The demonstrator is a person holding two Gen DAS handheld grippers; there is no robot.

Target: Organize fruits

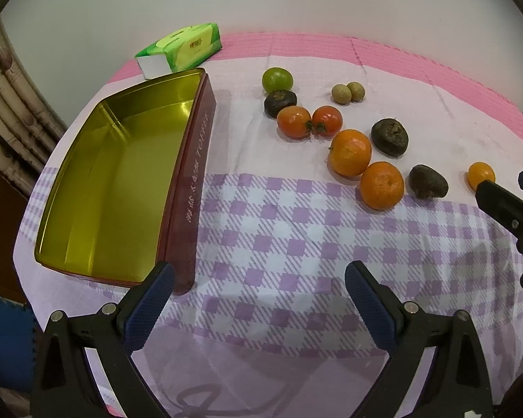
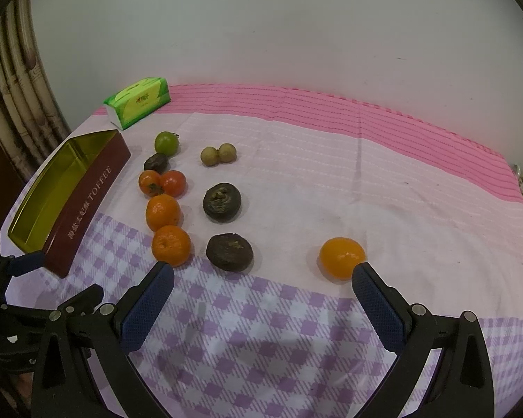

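My right gripper (image 2: 261, 280) hangs over the checked cloth (image 2: 261, 331) with its fingers (image 2: 376, 310) spread wide and holding nothing. The lone yellow-orange fruit (image 2: 341, 257) lies just beyond my right fingertip, touching it or nearly so; I cannot tell which. A dark brown fruit (image 2: 229, 251) sits ahead between the fingers, and an orange (image 2: 171, 245) lies just past the left fingertip. My left gripper (image 1: 259, 282) is also wide and empty, low over the worktop, its left finger (image 1: 150, 310) right beside the near corner of the open toffee tin (image 1: 122, 181). The remaining fruit lies well ahead, to the right.
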